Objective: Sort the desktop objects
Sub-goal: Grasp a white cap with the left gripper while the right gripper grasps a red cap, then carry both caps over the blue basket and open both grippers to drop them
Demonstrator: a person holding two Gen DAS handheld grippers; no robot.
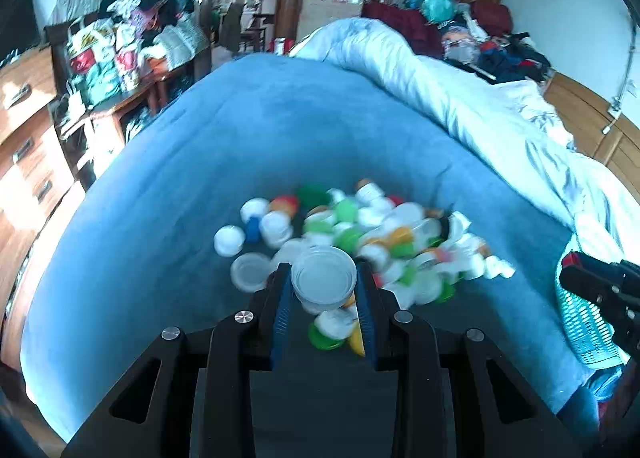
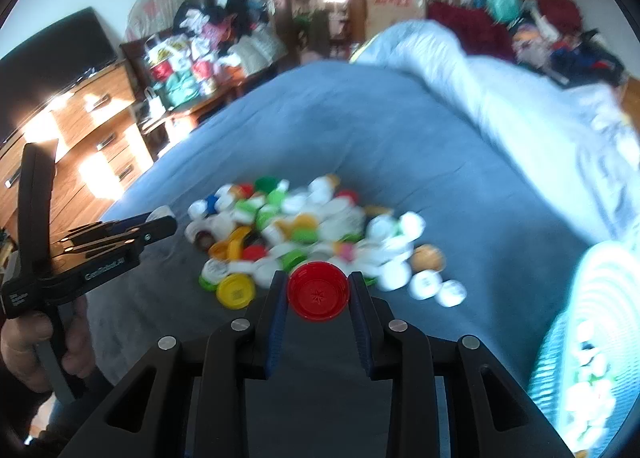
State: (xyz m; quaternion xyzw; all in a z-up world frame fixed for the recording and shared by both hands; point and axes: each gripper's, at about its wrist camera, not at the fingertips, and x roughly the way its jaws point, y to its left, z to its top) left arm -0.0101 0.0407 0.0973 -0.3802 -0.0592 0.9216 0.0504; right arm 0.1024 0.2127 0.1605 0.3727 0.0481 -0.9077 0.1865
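Note:
A heap of bottle caps (image 1: pixel 372 234), white, green, yellow, red and blue, lies on a blue bedspread (image 1: pixel 248 138). My left gripper (image 1: pixel 324 278) is shut on a clear plastic cap (image 1: pixel 323 275), held above the near edge of the heap. In the right wrist view my right gripper (image 2: pixel 318 288) is shut on a red cap (image 2: pixel 318 290), open side toward the camera, just in front of the same heap (image 2: pixel 304 226). The left gripper (image 2: pixel 120 236) also shows at the left of that view, in a hand.
A pale blue mesh basket (image 2: pixel 560 338) with white caps in it stands at the right; it also shows in the left wrist view (image 1: pixel 580 322). A rumpled white quilt (image 1: pixel 480 98) lies along the far right of the bed. Wooden drawers (image 2: pixel 92 130) stand to the left.

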